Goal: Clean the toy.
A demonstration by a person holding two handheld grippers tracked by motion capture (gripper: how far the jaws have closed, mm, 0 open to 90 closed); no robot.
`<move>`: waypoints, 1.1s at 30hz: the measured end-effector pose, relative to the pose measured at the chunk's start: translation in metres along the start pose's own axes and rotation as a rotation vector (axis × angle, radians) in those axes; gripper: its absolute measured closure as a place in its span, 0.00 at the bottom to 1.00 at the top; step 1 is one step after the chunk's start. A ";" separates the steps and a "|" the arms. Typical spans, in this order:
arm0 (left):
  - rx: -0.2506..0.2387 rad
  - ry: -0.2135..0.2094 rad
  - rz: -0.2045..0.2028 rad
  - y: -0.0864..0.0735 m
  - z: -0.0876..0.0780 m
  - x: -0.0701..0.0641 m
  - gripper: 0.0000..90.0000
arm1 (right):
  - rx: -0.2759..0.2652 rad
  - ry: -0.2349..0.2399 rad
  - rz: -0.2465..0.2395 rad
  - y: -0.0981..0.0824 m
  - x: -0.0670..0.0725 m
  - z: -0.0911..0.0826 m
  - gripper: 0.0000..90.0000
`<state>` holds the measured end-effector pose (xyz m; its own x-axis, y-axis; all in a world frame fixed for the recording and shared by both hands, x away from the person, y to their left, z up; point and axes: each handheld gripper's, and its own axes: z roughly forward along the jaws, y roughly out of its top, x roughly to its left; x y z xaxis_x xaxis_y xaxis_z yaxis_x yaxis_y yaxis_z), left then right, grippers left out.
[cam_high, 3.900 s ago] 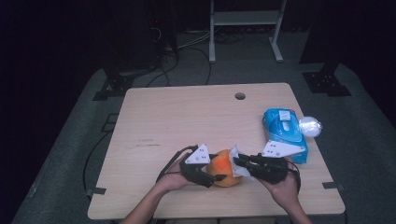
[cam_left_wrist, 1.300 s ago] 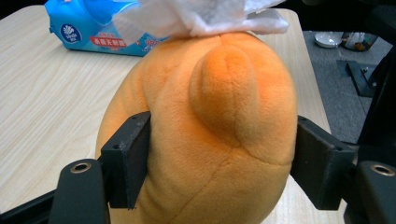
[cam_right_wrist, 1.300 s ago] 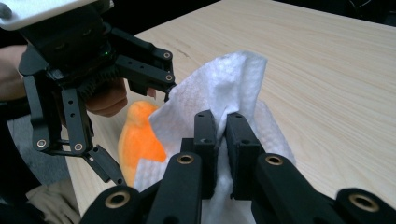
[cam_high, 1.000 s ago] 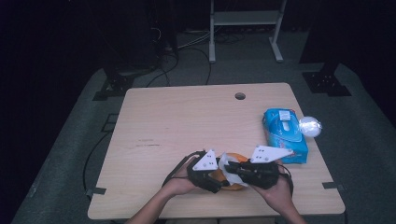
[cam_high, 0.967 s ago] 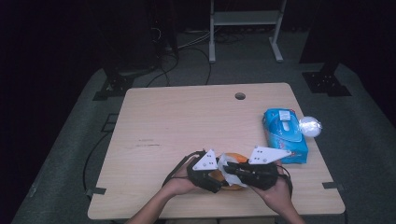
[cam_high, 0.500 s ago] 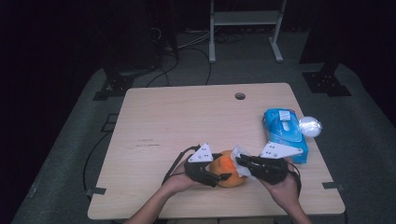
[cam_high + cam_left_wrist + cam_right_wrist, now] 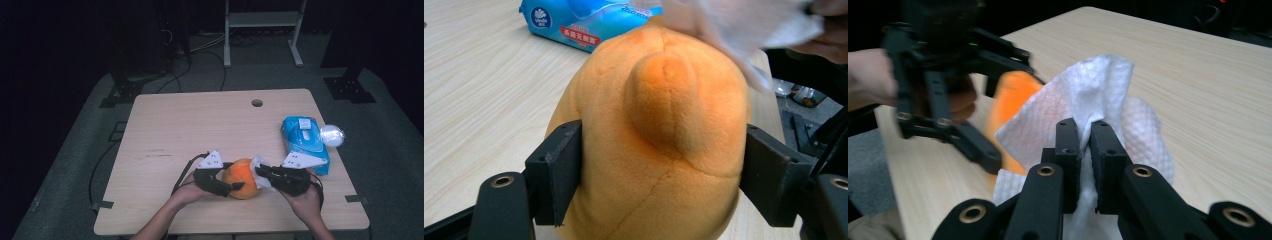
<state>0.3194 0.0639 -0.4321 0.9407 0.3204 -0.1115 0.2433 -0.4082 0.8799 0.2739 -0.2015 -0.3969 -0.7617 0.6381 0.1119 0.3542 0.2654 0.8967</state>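
Pale wood bench [image 7: 200, 125] seen from the high view carries an orange plush fruit [image 7: 241, 177] near its front edge, which in the left gripper view the left hand-held gripper [image 7: 659, 185] clamps steady while its jaws have just been easing apart, so that in the right gripper view the right hand-held gripper [image 7: 1084, 135], pinching a white tissue [image 7: 1098, 85], can wipe it.

I'm working over a light wooden table [image 7: 200, 130] with a round cable hole [image 7: 257, 103] near its far edge. On its right side lies a blue pack of wet wipes [image 7: 303, 142], with a crumpled clear wrapper [image 7: 332, 135] just beside it at the right edge. The orange plush toy [image 7: 241, 177] sits near the front edge.
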 end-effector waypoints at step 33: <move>0.020 -0.041 0.072 -0.007 -0.002 -0.004 0.28 | -0.077 0.044 0.117 -0.003 -0.026 -0.011 0.92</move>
<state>0.3138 0.0671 -0.4368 0.9647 0.2547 -0.0670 0.1787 -0.4461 0.8769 0.2871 -0.2269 -0.3980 -0.7412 0.6287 0.2353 0.4010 0.1337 0.9063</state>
